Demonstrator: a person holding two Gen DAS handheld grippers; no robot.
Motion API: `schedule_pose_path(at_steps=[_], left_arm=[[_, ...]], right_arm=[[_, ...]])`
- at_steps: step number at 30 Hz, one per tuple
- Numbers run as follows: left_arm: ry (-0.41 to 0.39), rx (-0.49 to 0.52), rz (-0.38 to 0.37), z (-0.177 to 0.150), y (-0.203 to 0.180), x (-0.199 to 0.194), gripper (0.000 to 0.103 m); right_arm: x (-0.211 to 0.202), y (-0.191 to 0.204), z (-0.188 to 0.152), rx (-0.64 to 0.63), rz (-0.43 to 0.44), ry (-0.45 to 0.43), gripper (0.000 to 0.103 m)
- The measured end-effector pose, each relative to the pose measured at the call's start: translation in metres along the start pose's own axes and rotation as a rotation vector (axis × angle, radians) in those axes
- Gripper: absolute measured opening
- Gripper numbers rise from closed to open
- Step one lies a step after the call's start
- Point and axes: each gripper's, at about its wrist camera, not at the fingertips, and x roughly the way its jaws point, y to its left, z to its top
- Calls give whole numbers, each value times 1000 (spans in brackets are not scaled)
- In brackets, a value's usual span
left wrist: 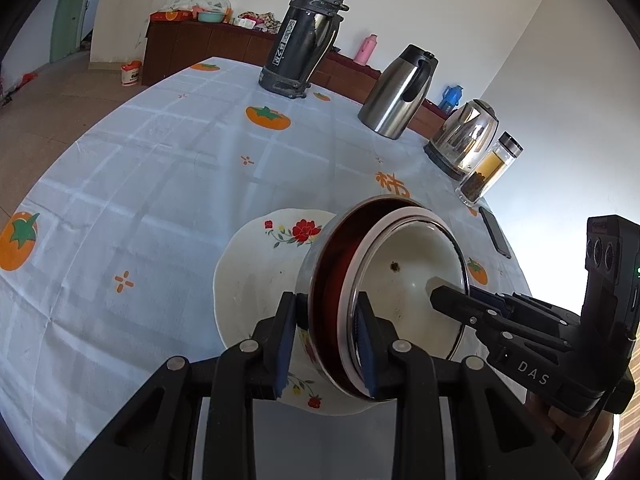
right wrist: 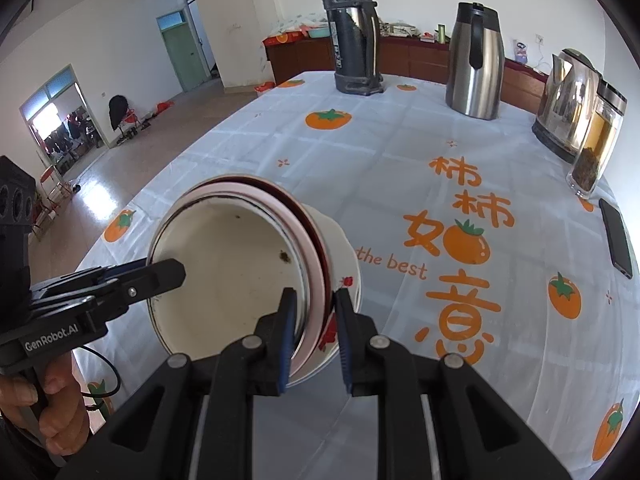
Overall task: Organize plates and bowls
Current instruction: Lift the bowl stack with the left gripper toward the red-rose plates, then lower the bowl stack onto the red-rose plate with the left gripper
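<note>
Persimmon-print tablecloth [right wrist: 400,168], white-walled room

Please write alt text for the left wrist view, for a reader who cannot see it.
Both grippers hold a stack of nested bowls by opposite rims, over a flowered plate: the left gripper near the camera, the right gripper from the right. Behind, on the persimmon-print tablecloth, stand three flasks and kettles, a tea jar and a phone.
</note>
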Motion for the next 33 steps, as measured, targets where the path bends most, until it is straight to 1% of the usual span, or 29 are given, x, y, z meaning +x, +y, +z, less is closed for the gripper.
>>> schedule_pose_path(at_steps=[9, 17, 23, 28, 33], left_arm=[[35, -36, -16, 1, 8, 5, 30], [74, -95, -70, 7, 22, 10, 30], [82, -107, -85, 11, 24, 12, 31], [96, -122, -100, 15, 26, 16, 31], [117, -158, -127, 19, 31, 20, 32]], right_arm=[[9, 0, 3, -8, 18, 44, 20], [11, 1, 9, -23, 32, 58, 22], [14, -1, 14, -25, 46, 67, 23], [19, -10, 18, 0, 83, 83, 24], [22, -16, 23, 21, 112, 96, 25]])
